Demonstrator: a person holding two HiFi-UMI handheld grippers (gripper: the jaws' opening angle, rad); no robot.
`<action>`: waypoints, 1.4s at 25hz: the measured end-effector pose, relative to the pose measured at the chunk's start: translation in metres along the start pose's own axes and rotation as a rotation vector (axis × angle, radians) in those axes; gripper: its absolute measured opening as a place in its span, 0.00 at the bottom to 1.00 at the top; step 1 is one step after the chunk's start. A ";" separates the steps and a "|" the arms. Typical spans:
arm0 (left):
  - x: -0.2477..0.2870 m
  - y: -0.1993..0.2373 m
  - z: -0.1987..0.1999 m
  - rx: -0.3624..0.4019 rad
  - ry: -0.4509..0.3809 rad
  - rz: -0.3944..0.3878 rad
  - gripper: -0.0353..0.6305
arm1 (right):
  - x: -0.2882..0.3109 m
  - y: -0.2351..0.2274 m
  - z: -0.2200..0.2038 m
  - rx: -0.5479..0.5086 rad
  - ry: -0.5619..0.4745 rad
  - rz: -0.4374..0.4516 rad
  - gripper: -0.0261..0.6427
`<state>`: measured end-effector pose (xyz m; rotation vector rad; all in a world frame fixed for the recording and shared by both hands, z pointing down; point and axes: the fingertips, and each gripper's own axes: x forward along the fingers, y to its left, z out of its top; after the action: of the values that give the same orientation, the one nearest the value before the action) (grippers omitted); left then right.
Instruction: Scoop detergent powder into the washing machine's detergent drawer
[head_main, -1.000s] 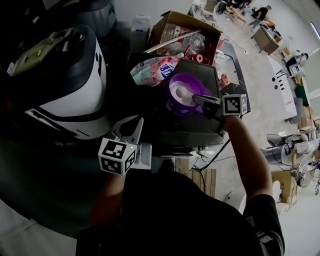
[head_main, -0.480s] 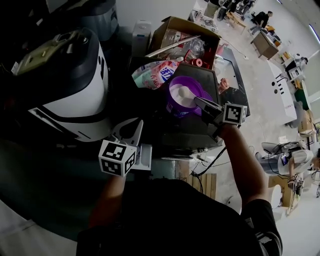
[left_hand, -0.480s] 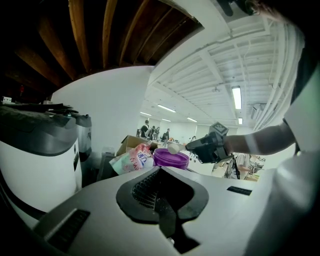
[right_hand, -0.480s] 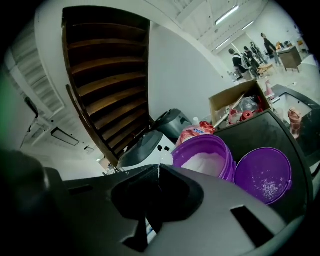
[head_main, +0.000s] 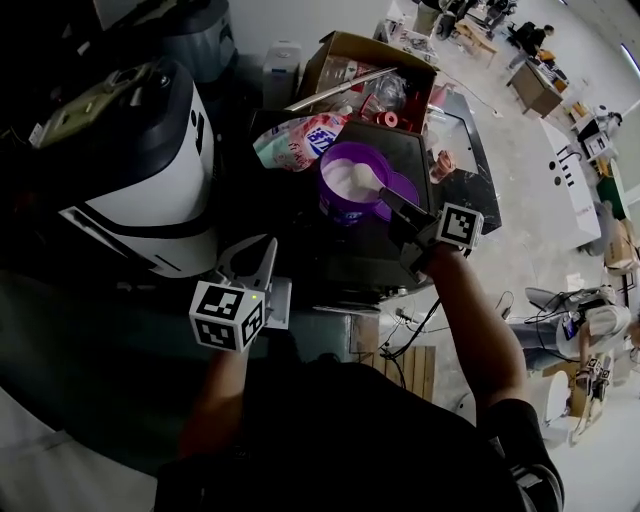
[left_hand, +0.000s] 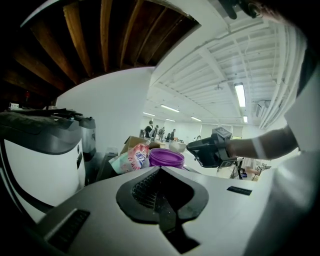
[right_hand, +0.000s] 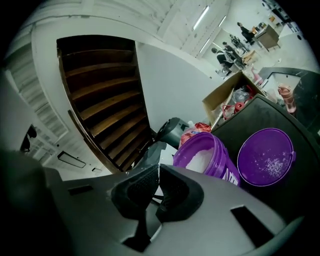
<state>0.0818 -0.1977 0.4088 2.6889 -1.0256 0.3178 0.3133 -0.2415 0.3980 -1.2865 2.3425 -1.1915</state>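
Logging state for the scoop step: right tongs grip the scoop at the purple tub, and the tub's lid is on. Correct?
The lid part is wrong. The lid is off, lying beside the open purple tub of white powder, as the right gripper view shows. The right tongs do grip the scoop.

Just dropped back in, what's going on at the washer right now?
The person's right gripper is shut on the handle of a white scoop, whose bowl is at the powder in the open purple detergent tub. The tub's lid lies beside it. The left gripper is shut and empty, held low beside the washing machine. The detergent drawer isn't in view.
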 end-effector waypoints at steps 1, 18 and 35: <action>-0.003 -0.003 0.000 -0.001 -0.001 0.011 0.06 | -0.002 0.004 -0.001 -0.001 0.002 0.022 0.07; -0.032 -0.053 -0.001 0.017 -0.009 0.152 0.06 | -0.031 0.067 -0.015 0.071 0.038 0.350 0.07; -0.087 -0.066 -0.014 0.004 0.024 0.330 0.06 | -0.047 0.102 -0.075 0.150 0.160 0.513 0.07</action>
<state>0.0607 -0.0918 0.3876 2.5052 -1.4625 0.4110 0.2396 -0.1337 0.3626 -0.5059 2.4206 -1.2898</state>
